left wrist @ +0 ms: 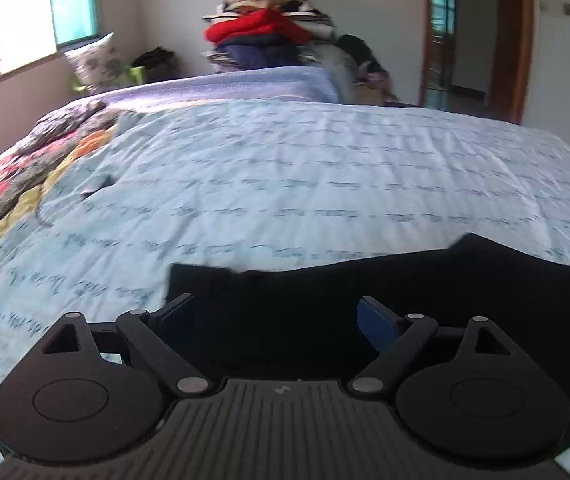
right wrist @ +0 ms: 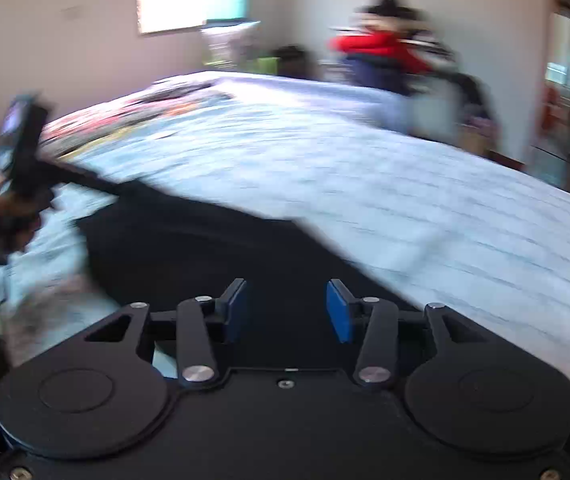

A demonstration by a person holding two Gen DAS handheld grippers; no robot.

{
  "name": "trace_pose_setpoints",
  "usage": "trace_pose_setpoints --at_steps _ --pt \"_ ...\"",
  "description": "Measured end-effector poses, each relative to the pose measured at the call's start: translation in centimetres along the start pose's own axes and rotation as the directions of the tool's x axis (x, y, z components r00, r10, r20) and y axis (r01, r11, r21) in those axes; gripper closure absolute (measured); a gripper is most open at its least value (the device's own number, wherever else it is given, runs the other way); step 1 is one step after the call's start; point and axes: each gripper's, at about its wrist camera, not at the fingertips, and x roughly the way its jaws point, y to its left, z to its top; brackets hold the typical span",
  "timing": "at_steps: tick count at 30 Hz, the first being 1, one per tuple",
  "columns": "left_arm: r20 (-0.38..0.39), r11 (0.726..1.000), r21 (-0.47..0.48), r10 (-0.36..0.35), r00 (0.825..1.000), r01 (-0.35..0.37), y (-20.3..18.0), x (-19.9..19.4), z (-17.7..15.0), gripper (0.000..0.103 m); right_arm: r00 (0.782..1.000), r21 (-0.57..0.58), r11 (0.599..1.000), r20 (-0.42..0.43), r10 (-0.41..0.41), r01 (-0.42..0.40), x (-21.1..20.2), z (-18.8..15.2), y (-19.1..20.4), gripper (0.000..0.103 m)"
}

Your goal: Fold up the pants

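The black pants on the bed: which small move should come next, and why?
Probably lower the left gripper onto the near edge of the black pants and close. Both grippers look open and empty, and the pants lie flat on the light blue bedsheet.

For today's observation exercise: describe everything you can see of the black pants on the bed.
The black pants are dark, soft-looking cloth lying flat on the pale blue printed bedspread near its front edge. The far edge is uneven, with a raised corner at the right. No seams or pockets are discernible. Neither open gripper grips them.
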Motion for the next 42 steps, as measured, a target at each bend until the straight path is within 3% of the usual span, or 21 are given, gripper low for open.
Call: trace_pose_setpoints --at_steps 2,4,6,7,9,11,13,15,18,20,22,23,26,29,31,34,36,39,42 --pt "0.006 0.996 0.076 -0.056 0.998 0.055 -4.0 0.4 0.5 0.009 0.987 -0.004 0.987 0.034 -0.158 0.158 -5.1 -0.4 -3.3 0.055" --pt "-0.001 0.983 0.153 -0.103 0.995 0.102 -7.8 1.0 0.9 0.009 0.961 0.008 0.970 0.127 -0.244 0.245 -10.4 -0.3 -5.2 0.045" --pt "-0.015 0.963 0.228 -0.145 0.989 0.145 -11.8 1.8 1.1 0.008 0.943 0.102 0.973 0.244 -0.227 0.208 -14.2 0.6 -7.3 0.026" --pt "-0.022 0.953 0.257 -0.159 0.987 0.159 -13.5 2.1 1.2 0.008 0.945 0.141 0.978 0.268 -0.188 0.155 -14.7 0.6 -8.5 0.024" --pt "-0.033 0.929 0.321 -0.186 0.982 0.186 -17.1 3.0 1.0 0.008 0.962 0.199 0.971 0.209 -0.177 0.135 -12.0 0.1 -9.7 0.024" --pt "-0.056 0.909 0.367 -0.189 0.980 0.196 -20.0 4.1 0.7 0.008 0.983 0.180 0.970 0.053 -0.174 0.162 -6.5 -2.9 -9.3 0.027" --pt "-0.082 0.891 0.404 -0.191 0.978 0.207 -22.6 5.4 0.2 0.008 0.990 0.152 0.981 -0.086 -0.109 0.121 0.1 -5.8 -8.8 0.041" --pt "-0.104 0.878 0.438 -0.165 0.981 0.194 -24.3 6.8 -0.3 0.008 0.988 0.172 0.985 -0.153 0.023 0.003 5.4 -6.9 -7.4 0.059" --pt "-0.078 0.855 0.491 -0.149 0.986 0.168 -26.2 8.4 -0.3 0.004 0.966 0.135 0.985 -0.218 0.136 -0.109 11.6 -5.7 -4.8 0.070" --pt "-0.053 0.861 0.487 -0.137 0.989 0.145 -26.6 9.7 0.4 0.000 0.951 0.096 0.988 -0.272 0.145 -0.123 15.0 -4.8 -4.5 0.077" --pt "-0.055 0.887 0.436 -0.144 0.988 0.153 -26.6 11.3 1.7 0.000 0.948 0.078 0.991 -0.294 0.125 -0.106 17.9 -4.2 -4.9 0.079" --pt "-0.070 0.903 0.401 -0.136 0.988 0.153 -26.4 11.9 2.2 0.000 0.952 0.100 0.991 -0.285 0.110 -0.085 17.4 -3.8 -5.8 0.085" --pt "-0.077 0.936 0.309 -0.153 0.985 0.169 -25.2 10.8 3.1 0.009 0.974 0.094 0.995 -0.221 0.043 -0.023 14.1 -2.1 -6.5 0.084" --pt "-0.057 0.926 0.314 -0.203 0.978 0.210 -24.8 8.1 2.1 0.003 0.975 0.071 0.990 -0.176 0.136 -0.125 11.5 -2.0 -5.1 0.085" --pt "-0.059 0.919 0.334 -0.200 0.978 0.208 -25.6 7.8 1.2 0.001 0.966 0.023 0.989 -0.211 0.150 -0.148 12.2 -2.4 -3.7 0.085" --pt "-0.072 0.909 0.390 -0.127 0.989 0.145 -27.5 10.2 0.6 0.000 0.952 0.005 0.992 -0.281 0.121 -0.125 16.3 -3.2 -3.1 0.085" --pt "-0.038 0.925 0.354 -0.134 0.990 0.139 -27.2 11.0 1.0 0.001 0.959 0.073 0.992 -0.259 0.115 -0.099 17.4 -2.5 -4.1 0.085" --pt "-0.064 0.949 0.278 -0.133 0.989 0.146 -26.4 10.1 2.2 0.003 0.976 0.080 0.994 -0.198 0.090 -0.075 15.2 -1.5 -4.7 0.085" --pt "-0.049 0.938 0.289 -0.187 0.981 0.193 -26.7 7.3 2.0 0.003 0.979 0.021 0.996 -0.186 0.085 -0.082 12.0 -2.8 -4.0 0.085"
